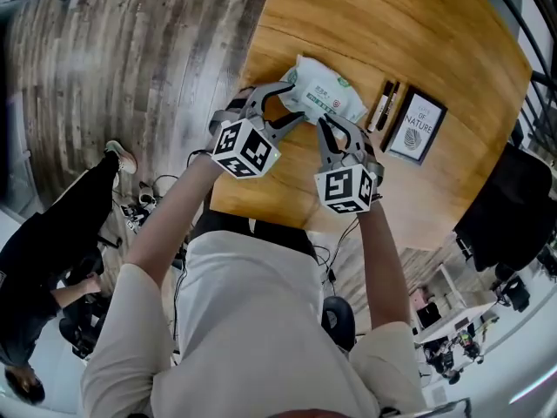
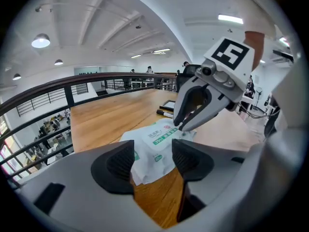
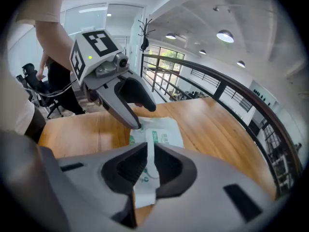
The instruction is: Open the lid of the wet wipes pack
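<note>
Left gripper (image 2: pixel 153 161): jaws opening and apart, pads clear of the pack (image 1: pixel 329 94), whose left end sits between them. Right gripper (image 3: pixel 148 166): jaws nearly together, clamped on the pack's near edge. Pack rests on the table (image 1: pixel 418 42). Markers (image 1: pixel 384 104) and frame (image 1: pixel 418 127) lie to its right.

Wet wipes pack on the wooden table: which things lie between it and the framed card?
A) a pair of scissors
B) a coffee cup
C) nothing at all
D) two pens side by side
D: in the head view two pens lie side by side between the wet wipes pack and the framed card.
</note>
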Demonstrator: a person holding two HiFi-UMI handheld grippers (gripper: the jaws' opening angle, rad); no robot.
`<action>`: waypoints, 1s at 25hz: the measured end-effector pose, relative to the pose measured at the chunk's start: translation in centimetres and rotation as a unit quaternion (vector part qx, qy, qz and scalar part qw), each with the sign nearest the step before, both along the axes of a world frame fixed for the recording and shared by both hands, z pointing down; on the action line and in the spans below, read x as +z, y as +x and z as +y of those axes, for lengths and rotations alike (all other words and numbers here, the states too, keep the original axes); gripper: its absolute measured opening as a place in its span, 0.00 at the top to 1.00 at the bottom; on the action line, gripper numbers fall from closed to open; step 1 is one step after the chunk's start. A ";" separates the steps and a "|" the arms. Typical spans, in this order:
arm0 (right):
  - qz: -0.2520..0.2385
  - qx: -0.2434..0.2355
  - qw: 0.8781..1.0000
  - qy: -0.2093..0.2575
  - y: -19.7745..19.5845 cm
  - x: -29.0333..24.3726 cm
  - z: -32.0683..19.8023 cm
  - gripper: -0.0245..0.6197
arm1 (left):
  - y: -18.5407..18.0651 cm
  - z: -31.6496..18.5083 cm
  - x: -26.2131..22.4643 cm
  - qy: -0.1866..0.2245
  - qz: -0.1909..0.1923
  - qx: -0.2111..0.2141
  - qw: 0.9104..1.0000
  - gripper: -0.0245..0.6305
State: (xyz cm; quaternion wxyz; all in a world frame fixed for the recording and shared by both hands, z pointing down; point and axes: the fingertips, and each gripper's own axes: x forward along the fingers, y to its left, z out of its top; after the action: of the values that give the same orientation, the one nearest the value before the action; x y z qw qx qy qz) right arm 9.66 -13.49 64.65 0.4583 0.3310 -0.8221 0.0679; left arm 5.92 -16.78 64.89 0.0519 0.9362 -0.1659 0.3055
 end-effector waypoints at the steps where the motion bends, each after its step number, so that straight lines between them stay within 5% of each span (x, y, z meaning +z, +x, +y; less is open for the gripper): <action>1: 0.008 -0.006 1.000 0.000 -0.2 0.6 -0.1 0.92 | 0.0 -0.1 0.4 0.003 -0.004 0.007 1.000 0.60; 16: 0.090 -0.057 0.994 0.028 -1.1 3.9 -0.6 0.91 | 1.0 -0.6 4.0 0.007 -0.034 0.067 0.997 0.55; 25: 0.081 -0.039 0.995 0.053 -1.0 3.4 -0.7 0.91 | 1.1 -0.5 4.4 -0.005 -0.040 0.073 0.996 0.56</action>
State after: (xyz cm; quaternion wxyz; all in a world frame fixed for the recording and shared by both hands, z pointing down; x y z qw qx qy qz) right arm 8.63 -14.16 68.08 0.5073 0.3269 -0.7971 -0.0206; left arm 7.07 -17.31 69.33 0.0272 0.9325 -0.0971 0.3469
